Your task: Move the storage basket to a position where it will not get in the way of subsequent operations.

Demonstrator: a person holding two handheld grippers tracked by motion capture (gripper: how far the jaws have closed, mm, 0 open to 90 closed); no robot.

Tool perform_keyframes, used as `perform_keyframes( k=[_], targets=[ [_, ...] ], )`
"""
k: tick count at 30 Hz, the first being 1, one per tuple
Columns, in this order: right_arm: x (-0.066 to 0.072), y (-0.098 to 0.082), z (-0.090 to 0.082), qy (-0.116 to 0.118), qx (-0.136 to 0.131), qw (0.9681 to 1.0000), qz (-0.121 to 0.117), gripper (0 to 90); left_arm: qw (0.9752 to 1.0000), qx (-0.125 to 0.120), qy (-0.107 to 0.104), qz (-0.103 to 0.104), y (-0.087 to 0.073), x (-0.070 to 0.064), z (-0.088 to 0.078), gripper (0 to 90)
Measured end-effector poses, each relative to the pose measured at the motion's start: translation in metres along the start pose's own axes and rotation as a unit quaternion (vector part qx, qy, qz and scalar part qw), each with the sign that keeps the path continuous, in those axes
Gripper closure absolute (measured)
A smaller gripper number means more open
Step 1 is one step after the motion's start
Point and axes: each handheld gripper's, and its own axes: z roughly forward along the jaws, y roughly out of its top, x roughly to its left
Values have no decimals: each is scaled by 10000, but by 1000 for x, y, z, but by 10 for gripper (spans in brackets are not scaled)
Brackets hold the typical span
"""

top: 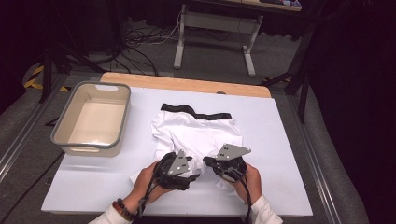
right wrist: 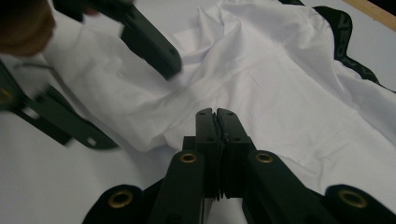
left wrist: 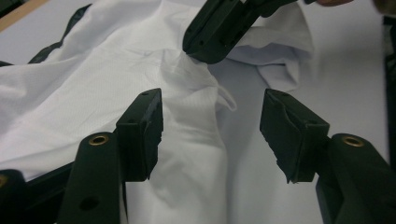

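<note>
A white garment with a black waistband lies crumpled on the white table. Both grippers are at its near edge, each held in a hand. My left gripper is open; in the left gripper view its jaws stand apart over a fold of the white cloth without pressing it. My right gripper is shut, jaws together, and in the left gripper view its tip pinches a raised ridge of the fabric. The cloth spreads beyond it.
A grey-rimmed plastic bin stands on the table's left side, with nothing in it. A wooden strip runs along the table's far edge. Beyond it are a desk frame and cables on the floor.
</note>
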Motion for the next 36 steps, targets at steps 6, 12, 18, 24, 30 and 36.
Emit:
perform_keyframes(
  k=[6,12,18,24,30,36],
  targets=[
    [-6,-2,2,-116,-244,9993,256,836,9991,258,-301,-152,-1,8,34,426],
    [-12,-13,-6,-419,-377,9975,431,708,9982,514,-279,-134,-3,10,48,483],
    [-25,-33,-44,-888,-663,9915,678,581,9977,627,-200,-142,-5,13,53,546],
    [-37,-52,-59,-1170,-613,9868,936,520,9973,711,83,150,-3,10,52,729],
    [-41,-66,-64,-1438,-393,9840,974,505,9967,531,504,350,0,11,40,853],
    [-44,-74,-65,-1512,-255,9828,1028,471,9946,189,1021,25,-7,37,6,859]
  ],
)
